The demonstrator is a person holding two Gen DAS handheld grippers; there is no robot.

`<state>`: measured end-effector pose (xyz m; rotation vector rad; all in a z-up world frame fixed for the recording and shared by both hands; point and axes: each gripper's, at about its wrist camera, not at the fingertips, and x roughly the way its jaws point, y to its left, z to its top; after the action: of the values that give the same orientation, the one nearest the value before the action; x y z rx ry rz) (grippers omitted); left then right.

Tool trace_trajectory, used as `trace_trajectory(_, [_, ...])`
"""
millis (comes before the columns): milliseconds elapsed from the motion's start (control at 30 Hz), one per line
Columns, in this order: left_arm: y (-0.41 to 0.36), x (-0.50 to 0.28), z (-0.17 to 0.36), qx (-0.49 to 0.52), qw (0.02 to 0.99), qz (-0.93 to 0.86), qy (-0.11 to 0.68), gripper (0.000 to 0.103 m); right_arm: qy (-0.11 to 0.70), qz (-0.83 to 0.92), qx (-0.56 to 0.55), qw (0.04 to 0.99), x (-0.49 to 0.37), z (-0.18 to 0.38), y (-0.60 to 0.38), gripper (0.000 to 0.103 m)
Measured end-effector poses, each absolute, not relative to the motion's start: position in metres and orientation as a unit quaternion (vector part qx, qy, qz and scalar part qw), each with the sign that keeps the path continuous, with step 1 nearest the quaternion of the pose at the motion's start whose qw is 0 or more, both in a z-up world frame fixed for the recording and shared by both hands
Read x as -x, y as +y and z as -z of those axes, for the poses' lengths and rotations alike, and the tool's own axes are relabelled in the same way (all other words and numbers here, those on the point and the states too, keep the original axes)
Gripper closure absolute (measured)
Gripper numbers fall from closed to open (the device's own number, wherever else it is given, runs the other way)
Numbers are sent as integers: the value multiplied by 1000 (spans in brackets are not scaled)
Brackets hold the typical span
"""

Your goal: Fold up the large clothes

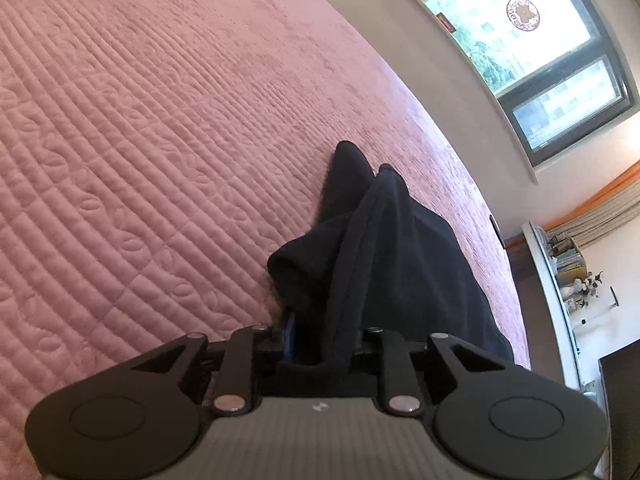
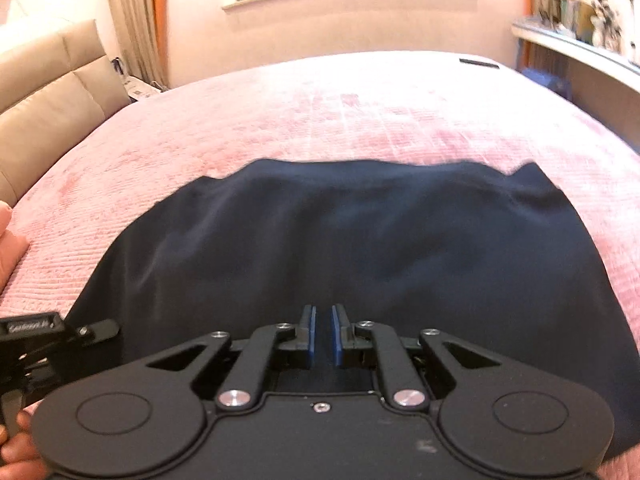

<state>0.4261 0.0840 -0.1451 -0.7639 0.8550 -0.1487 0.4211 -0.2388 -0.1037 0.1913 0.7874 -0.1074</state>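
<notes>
A large dark navy garment [image 2: 340, 240] lies spread across the pink quilted bedspread [image 2: 320, 112]. In the right wrist view my right gripper [image 2: 323, 320] sits at the garment's near edge. Its blue pads [image 2: 312, 332] stand almost together, and dark cloth fills the narrow slit between them. In the left wrist view the garment [image 1: 380, 248] rises from the bedspread [image 1: 140, 140] in a bunched ridge into my left gripper [image 1: 328, 332]. That gripper is shut on the cloth, which hides most of both fingers; only a sliver of blue pad [image 1: 289, 334] shows.
A beige padded headboard [image 2: 48, 92] is at the left and a window [image 1: 520, 48] is beyond the bed. A cluttered white shelf [image 2: 580, 48] runs along the right. A small black object [image 2: 478, 63] lies at the bed's far edge. A hand [image 2: 12, 452] and a black fitting [image 2: 40, 340] show at the left.
</notes>
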Motion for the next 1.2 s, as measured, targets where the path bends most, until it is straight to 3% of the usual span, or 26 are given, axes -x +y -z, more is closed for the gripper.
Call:
trace_trajectory(100, [83, -418, 142, 356, 839, 57, 408, 67, 415, 55, -91, 904, -433, 123, -238, 93])
trace_trajectory(167, [83, -412, 142, 364, 833, 53, 415, 54, 420, 57, -120, 898, -433, 134, -243, 94])
trace_trajectory(333, [72, -407, 148, 364, 835, 49, 409, 46, 422, 47, -124, 897, -432, 132, -248, 93])
trace_trajectory(400, [70, -416, 152, 373, 838, 49, 395, 49, 424, 42, -117, 897, -434, 131, -247, 95])
trace_trajectory(467, [70, -428, 157, 381, 838, 52, 387, 82, 415, 44, -117, 901, -430, 122, -248, 95])
trace_trajectory(567, [68, -437, 159, 396, 834, 68, 379, 87, 391, 56, -83, 915, -425, 112, -242, 93])
trace_trajectory(633, [61, -431, 140, 374, 850, 95, 359, 88, 418, 49, -96, 902, -427, 123, -242, 94])
trace_trajectory(733, [45, -430, 102, 377, 848, 188, 321, 89, 440, 30, -222, 870, -424, 152, -268, 96])
trace_trajectory(800, [22, -432, 79, 367, 840, 260, 305, 89, 438, 26, -318, 840, -423, 161, -295, 103])
trace_trajectory(867, [-14, -435, 57, 345, 825, 336, 294, 89, 432, 15, -354, 829, -418, 167, -308, 103])
trace_trajectory(1067, [-128, -422, 52, 277, 760, 480, 339, 88, 401, 2, -452, 797, -395, 170, -352, 103])
trace_trajectory(1200, [-180, -416, 58, 244, 740, 511, 363, 88, 365, 63, -438, 819, -342, 140, -410, 103])
